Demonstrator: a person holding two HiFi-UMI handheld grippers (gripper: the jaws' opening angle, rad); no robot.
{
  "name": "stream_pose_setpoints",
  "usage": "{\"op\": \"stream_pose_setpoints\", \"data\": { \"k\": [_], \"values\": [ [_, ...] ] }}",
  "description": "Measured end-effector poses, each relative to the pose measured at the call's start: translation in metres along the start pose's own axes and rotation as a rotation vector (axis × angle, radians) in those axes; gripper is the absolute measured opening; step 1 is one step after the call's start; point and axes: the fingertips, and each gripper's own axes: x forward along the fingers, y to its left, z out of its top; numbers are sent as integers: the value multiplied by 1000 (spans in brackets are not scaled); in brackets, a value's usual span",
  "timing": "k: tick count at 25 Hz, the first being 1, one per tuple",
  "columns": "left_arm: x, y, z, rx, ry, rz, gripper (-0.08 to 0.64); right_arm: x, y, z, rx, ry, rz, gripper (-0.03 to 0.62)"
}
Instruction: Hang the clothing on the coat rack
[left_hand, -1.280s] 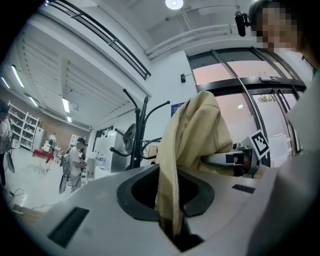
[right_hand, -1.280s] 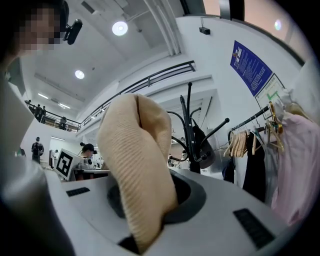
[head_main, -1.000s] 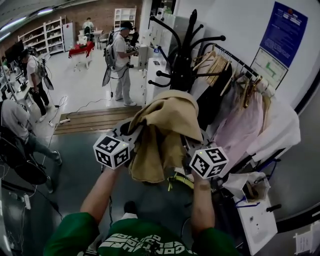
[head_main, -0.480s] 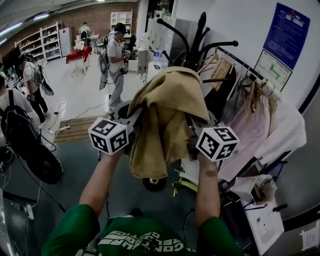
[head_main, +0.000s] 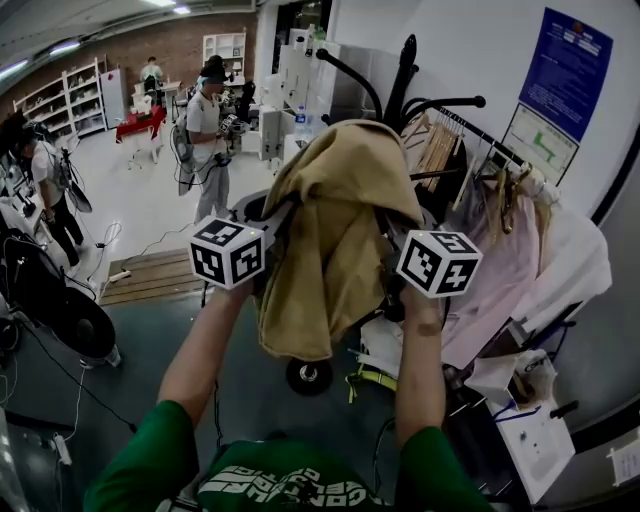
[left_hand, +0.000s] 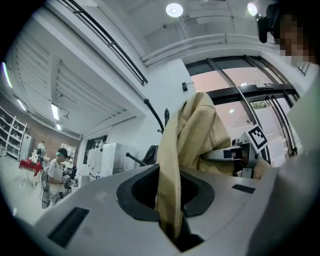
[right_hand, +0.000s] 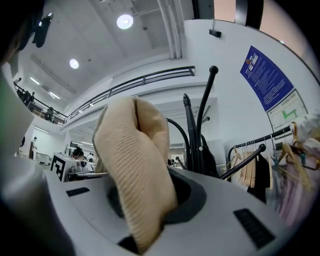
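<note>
The jaws of the left gripper (left_hand: 171, 210) stand nearly together, pinching a fold of the tan garment (left_hand: 195, 132) that runs up out of the narrow slot between them. The jaws of the right gripper (right_hand: 145, 215) are likewise drawn close on a thick ribbed fold of the same cloth, which bulges up over them. In the head view both grippers are held up side by side at about the same height, their marker cubes facing the camera, with the garment bunched between and over them. Its top is humped above the jaws and the rest hangs below them in a loose drape, clear of the dark floor (head_main: 240, 380). Just behind the garment rises the black coat rack (head_main: 402, 80), its curved arms spreading above the cloth; whether the cloth touches any arm cannot be told. To the right of the rack, a clothes rail (head_main: 470, 135) carries hangers and pale clothes against a white wall with a blue poster (head_main: 565, 65). Farther off on the left stands another person (head_main: 205, 130).
</note>
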Motion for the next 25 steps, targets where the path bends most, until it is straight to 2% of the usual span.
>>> {"op": "stream_pose_setpoints", "data": {
  "k": [13, 25],
  "values": [
    [51, 29, -64, -89, 106, -50, 43, 42, -56, -57, 97, 118, -98, 46],
    [64, 27, -106, -155, 136, -114, 43, 48, -68, -100, 136, 153, -120, 46]
  ]
}}
